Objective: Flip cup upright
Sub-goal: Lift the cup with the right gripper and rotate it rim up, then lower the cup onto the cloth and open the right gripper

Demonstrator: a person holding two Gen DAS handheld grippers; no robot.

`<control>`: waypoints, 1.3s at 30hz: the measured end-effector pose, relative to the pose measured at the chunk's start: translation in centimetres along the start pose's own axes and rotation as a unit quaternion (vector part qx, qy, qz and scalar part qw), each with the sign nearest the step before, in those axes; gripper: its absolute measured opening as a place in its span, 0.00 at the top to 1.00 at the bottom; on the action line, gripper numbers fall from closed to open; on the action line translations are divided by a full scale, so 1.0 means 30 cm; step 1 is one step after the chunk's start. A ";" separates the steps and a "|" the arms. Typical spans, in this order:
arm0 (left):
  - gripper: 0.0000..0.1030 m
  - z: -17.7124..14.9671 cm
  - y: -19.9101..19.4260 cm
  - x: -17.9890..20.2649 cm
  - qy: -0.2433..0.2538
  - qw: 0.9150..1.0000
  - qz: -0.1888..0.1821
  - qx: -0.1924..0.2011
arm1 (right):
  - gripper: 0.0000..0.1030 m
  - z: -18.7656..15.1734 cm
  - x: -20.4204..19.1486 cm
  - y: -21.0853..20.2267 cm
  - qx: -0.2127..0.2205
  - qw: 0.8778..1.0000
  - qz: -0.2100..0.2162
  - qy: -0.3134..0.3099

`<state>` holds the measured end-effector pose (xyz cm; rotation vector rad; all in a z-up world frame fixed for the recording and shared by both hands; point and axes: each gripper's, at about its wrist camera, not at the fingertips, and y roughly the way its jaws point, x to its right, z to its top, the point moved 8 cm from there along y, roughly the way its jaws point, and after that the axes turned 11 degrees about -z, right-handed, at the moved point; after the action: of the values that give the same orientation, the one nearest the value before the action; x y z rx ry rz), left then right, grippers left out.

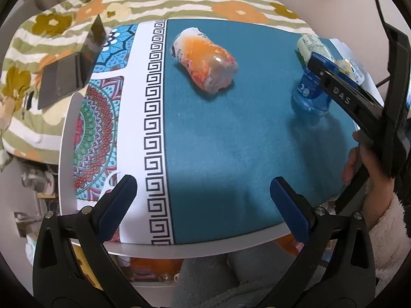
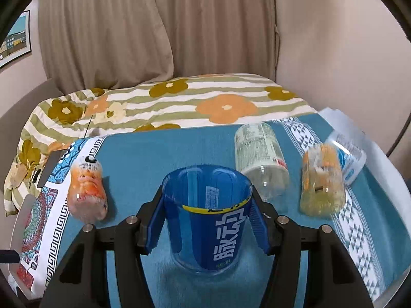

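A blue clear plastic cup (image 2: 208,220) with white characters stands upright on the teal cloth, mouth up. My right gripper (image 2: 205,220) is shut on the blue cup, a blue pad on each side; it shows in the left wrist view (image 1: 312,87) at the far right, partly hidden by the right gripper's finger (image 1: 344,95). My left gripper (image 1: 203,202) is open and empty, low over the near table edge. An orange cup (image 1: 204,60) lies on its side mid-table, also in the right wrist view (image 2: 87,192).
A pale green cup (image 2: 260,151), a yellow-orange cup (image 2: 322,182) and a white-blue cup (image 2: 349,154) lie on their sides at the right. A dark tablet (image 1: 74,66) leans on the floral bedding (image 2: 179,102) at the left. The round table's rim (image 1: 205,250) is close.
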<state>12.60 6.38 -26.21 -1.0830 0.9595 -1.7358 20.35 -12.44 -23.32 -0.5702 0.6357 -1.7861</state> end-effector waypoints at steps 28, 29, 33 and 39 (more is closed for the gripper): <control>0.00 -0.058 -0.073 -0.013 -0.008 1.000 0.010 0.023 | 0.19 -0.139 0.022 -0.103 -0.036 0.999 0.027 -0.007; 0.00 -0.051 -0.087 -0.009 -0.008 1.000 0.011 0.028 | 0.08 -0.134 0.025 -0.111 -0.037 0.999 0.030 -0.004; 0.00 -0.005 -0.176 0.027 -0.001 0.998 0.000 0.062 | 0.02 -0.093 0.037 -0.183 -0.042 0.998 0.039 -0.016; 0.00 0.076 -0.323 0.102 0.015 0.992 0.010 0.128 | 0.01 0.000 0.103 -0.375 -0.038 0.998 0.048 -0.031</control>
<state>11.40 6.48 -15.88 -0.8799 0.7382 -1.8060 11.61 -12.55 -15.59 -0.6342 0.6785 -1.6540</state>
